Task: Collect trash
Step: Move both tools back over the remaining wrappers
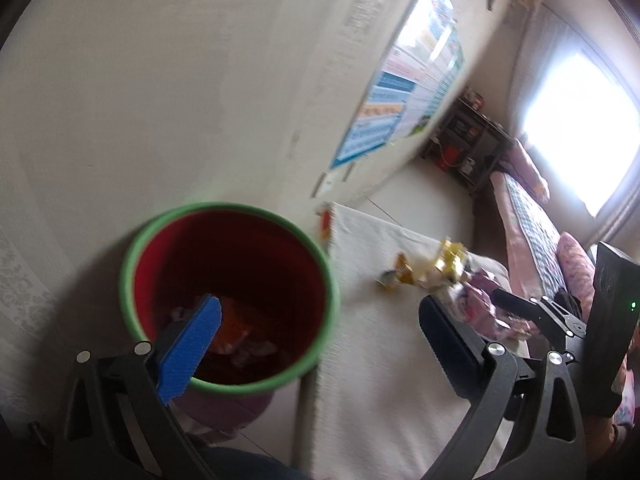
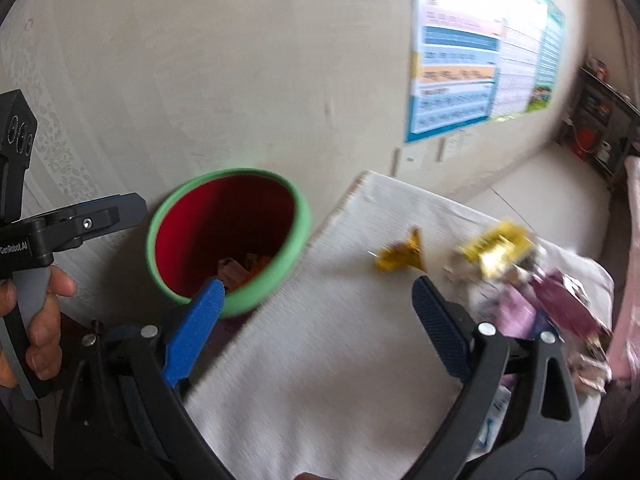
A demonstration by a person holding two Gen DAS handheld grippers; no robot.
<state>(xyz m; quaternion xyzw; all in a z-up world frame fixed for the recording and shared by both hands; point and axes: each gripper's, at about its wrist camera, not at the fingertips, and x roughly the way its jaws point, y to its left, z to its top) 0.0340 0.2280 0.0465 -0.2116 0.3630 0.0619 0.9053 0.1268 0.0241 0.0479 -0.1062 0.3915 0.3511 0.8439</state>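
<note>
A round red bin with a green rim (image 2: 228, 240) stands against a pale wall, just beside the edge of a low table covered in white woven cloth (image 2: 340, 340), and already holds crumpled orange and pale wrappers (image 2: 240, 270) at its bottom. On the cloth, well apart from the bin, lies a twisted gold foil wrapper (image 2: 400, 254); near it sits a loose heap of yellow, white and purple packets (image 2: 520, 280) toward the table's far end, blurred by motion.

The right gripper (image 2: 316, 296) hangs over the near edge of the cloth with its blue-padded fingers (image 2: 196, 328) spread wide and nothing between them, one pad overlapping the bin's rim in the right wrist view. The left gripper (image 1: 320, 312) is likewise released and empty, its jaws wide apart, one blue pad reaching over the bin's mouth in the left wrist view and the other near the packet heap. The person's left hand (image 2: 36, 316) wraps the grey handle.

A blue and white printed poster (image 2: 476, 60) hangs on the wall behind the table, and a dark shelf unit (image 1: 468, 140) stands beyond it near a bright window (image 1: 576, 120).
</note>
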